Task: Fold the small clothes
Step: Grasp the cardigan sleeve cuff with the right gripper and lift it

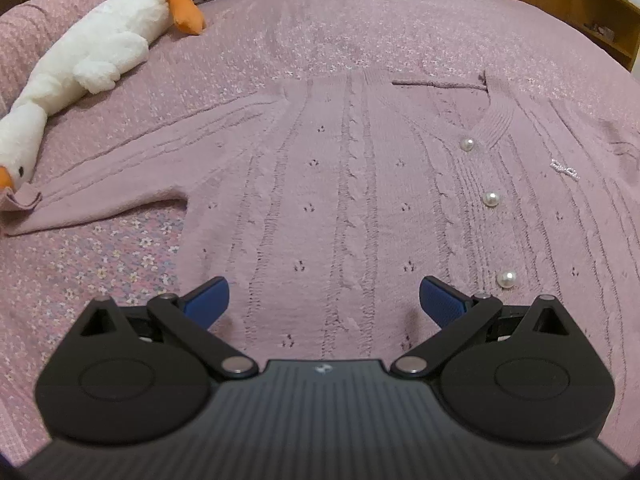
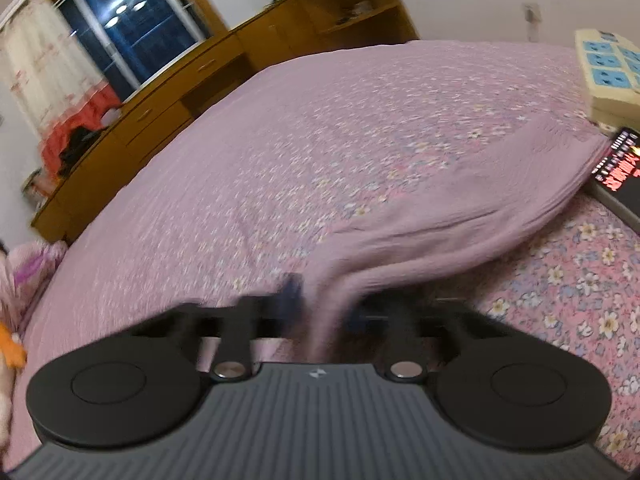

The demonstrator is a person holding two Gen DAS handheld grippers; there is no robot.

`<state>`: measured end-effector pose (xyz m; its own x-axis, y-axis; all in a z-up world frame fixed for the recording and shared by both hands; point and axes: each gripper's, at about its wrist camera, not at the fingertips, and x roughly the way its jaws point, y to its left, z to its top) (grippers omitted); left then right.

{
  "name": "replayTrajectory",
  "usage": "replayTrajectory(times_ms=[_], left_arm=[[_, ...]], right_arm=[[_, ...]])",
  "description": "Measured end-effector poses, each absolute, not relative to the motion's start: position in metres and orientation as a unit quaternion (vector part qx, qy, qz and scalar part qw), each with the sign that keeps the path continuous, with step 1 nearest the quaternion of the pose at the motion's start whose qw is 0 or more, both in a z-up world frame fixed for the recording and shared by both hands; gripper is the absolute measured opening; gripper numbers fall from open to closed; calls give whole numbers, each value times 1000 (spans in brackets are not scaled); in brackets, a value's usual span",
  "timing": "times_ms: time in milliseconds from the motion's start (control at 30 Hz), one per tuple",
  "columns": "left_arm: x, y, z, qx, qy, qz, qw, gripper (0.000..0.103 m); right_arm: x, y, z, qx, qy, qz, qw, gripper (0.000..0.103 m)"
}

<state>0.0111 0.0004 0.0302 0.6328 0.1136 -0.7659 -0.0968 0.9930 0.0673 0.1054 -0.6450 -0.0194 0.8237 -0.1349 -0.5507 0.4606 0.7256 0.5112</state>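
A mauve cable-knit cardigan (image 1: pixel 352 184) with pearl buttons (image 1: pixel 490 199) lies flat on the bed, front up, one sleeve (image 1: pixel 108 184) stretched to the left. My left gripper (image 1: pixel 323 300) is open and empty, hovering over the cardigan's lower part. In the blurred right wrist view, my right gripper (image 2: pixel 320 304) is shut on a fold of mauve fabric (image 2: pixel 332 280) pulled up from the bed; whether it is the bedspread or the garment I cannot tell.
A white plush goose (image 1: pixel 92 52) with orange feet lies at the bed's left. Wooden cabinets (image 2: pixel 168 92) run along the far side. A power strip (image 2: pixel 608 68) and a phone (image 2: pixel 620 168) sit at the bed's right edge.
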Motion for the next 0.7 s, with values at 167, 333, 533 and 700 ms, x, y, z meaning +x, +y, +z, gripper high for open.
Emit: replayTrajectory(times_ms=[167,333,533,700], left_arm=[[9,5,31,8,419,58,906,103],[9,7,32,6,414,56,908,103],[11,12,41,5,403,49,914,103],[14,23,53,14,389,55,919,103]], right_arm=[[94,-642,7,317,194,-161,914,13],[79,-623,49,277,170,-136,936,13],[73,-578,92,237,167,-101,952,13],[73,-526,124,205,164,-66,963,13]])
